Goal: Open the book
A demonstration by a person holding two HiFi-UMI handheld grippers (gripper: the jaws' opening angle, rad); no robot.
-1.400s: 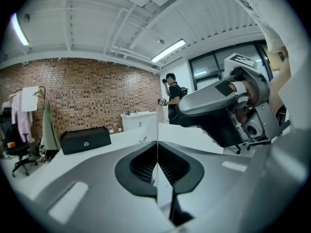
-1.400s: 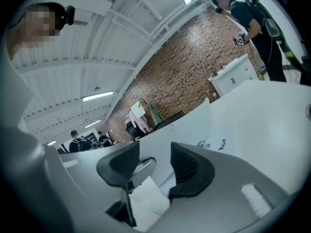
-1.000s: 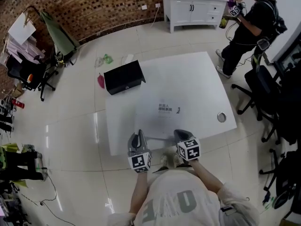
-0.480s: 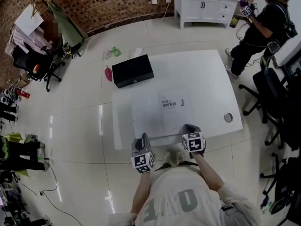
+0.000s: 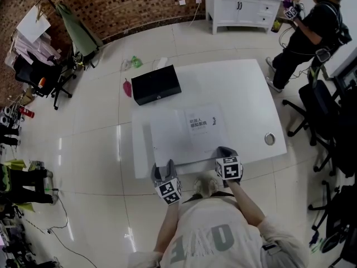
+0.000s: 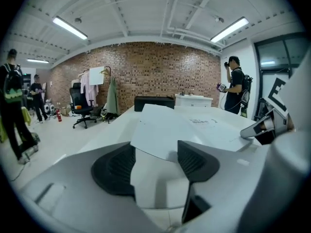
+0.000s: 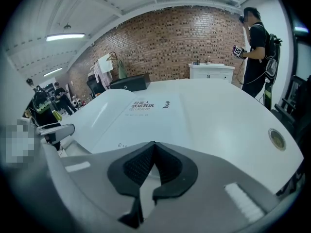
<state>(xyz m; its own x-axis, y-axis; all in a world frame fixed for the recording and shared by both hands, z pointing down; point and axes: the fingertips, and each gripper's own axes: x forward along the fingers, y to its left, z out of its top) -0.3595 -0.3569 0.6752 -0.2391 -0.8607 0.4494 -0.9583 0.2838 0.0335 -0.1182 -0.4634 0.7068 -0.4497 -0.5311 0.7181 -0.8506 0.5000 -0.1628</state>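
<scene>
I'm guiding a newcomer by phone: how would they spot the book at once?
Find the big white table in the middle of the tiled floor. The book lies by its near edge, white on white. Unlike the black box at the far left corner, it carries a small patch of dark print.

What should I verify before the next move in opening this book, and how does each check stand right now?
1. Book lies on the table, close to both grippers: ok.
2. Left gripper has its fingers apart with the cover corner between them, unclamped: ok.
3. Right gripper is shut with nothing between its fingers, near the book's near edge: ok.
4. Black box sits apart from the book: ok.
5. Cover fully turned over: not ok, it is only partly raised.
</scene>
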